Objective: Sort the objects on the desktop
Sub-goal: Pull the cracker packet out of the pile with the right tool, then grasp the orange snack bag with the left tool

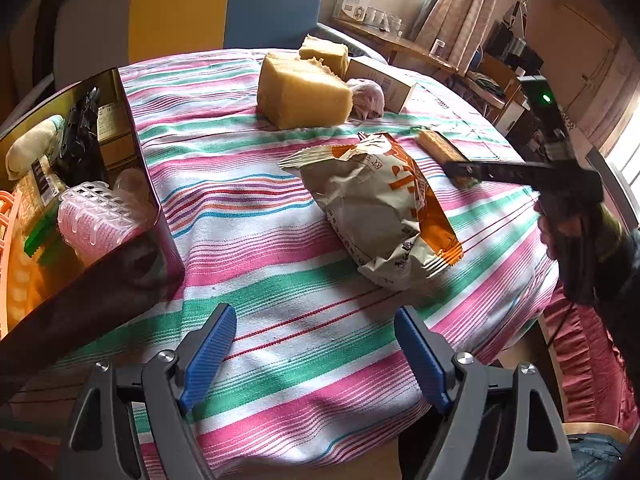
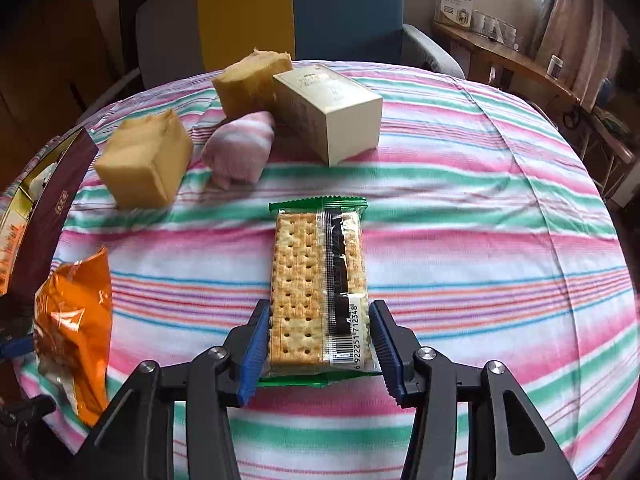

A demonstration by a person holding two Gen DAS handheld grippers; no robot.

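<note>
The right gripper [image 2: 318, 344] grasps the clear-wrapped, green-edged cracker packet [image 2: 318, 276] between its 2 blue pads. The left gripper [image 1: 314, 354] hangs released above the striped tablecloth [image 1: 256, 216], the crumpled orange-and-white snack bag [image 1: 376, 208] ahead.

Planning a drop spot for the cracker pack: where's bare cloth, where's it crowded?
Bare cloth: right of the cracker pack, below the cream box; and between the left gripper and the snack bag. Crowded: far edge with foam blocks, sock, box; also the full storage box.
</note>
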